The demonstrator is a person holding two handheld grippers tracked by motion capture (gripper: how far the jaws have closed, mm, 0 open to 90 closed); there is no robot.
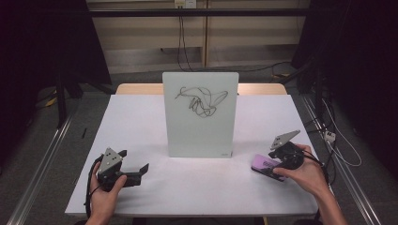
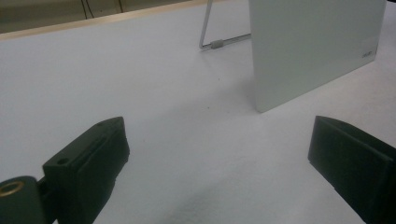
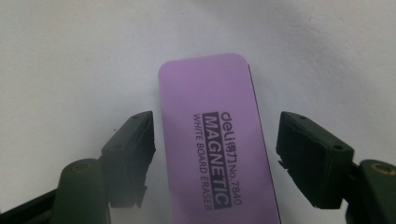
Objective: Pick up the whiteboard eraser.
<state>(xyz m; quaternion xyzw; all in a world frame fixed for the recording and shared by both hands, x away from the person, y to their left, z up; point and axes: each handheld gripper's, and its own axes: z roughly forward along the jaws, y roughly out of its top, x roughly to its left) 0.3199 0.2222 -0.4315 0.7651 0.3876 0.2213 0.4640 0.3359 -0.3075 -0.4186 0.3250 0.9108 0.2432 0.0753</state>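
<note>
Right gripper (image 3: 215, 154) jaws spread beside purple eraser (image 3: 217, 140) (not pinching); left gripper (image 2: 219, 158) jaws spread.

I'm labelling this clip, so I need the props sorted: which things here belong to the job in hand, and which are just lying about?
Belongs to the job:
- purple whiteboard eraser, between the right gripper jaws
- scribbled whiteboard, standing on the table

Just about:
- left gripper, open, idle
- cables on the floor to the right

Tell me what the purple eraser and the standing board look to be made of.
Eraser: probably smooth matte plastic, with crisp printed lettering and rounded corners. Board: a thin, rigid white panel with a glossy wipe-off face, since pen scribbles sit on it; the core material is unclear.
</note>
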